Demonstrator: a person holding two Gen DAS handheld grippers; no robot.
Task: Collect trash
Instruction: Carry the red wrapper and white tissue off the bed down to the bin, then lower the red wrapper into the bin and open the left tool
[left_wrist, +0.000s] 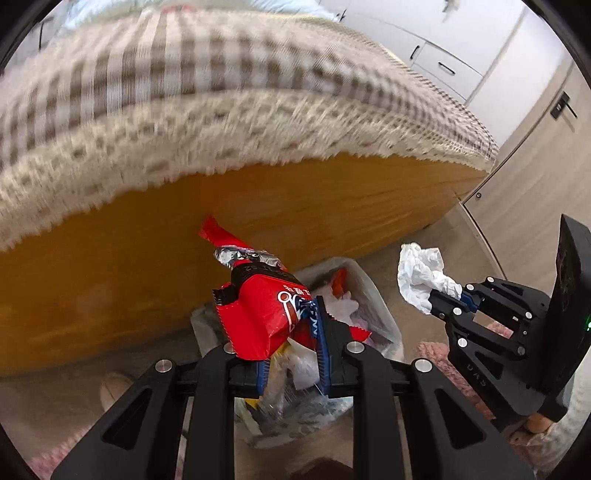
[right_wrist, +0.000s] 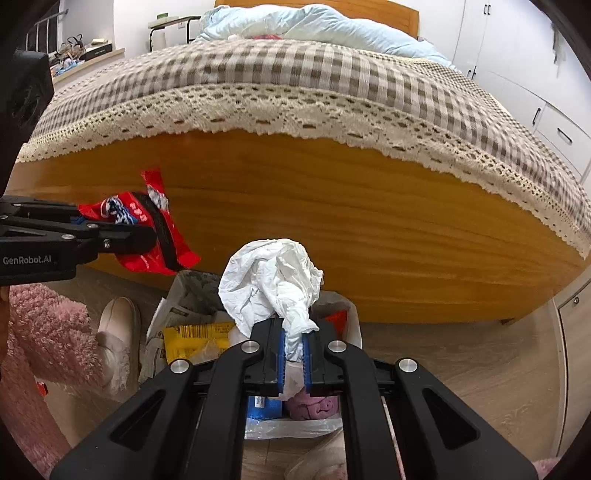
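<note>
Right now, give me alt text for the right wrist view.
The right gripper pinches a crumpled white tissue above an open trash bag beside a wooden bed frame. At left, the left gripper holds a red snack wrapper.

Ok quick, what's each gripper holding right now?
Left gripper: shut on the red snack wrapper.
Right gripper: shut on the white tissue.

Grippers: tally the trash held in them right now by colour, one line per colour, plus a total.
Red: 1, the snack wrapper clamped in the left gripper.
White: 1, the crumpled tissue clamped in the right gripper.
Total: 2 pieces held, both above the open trash bag.
</note>
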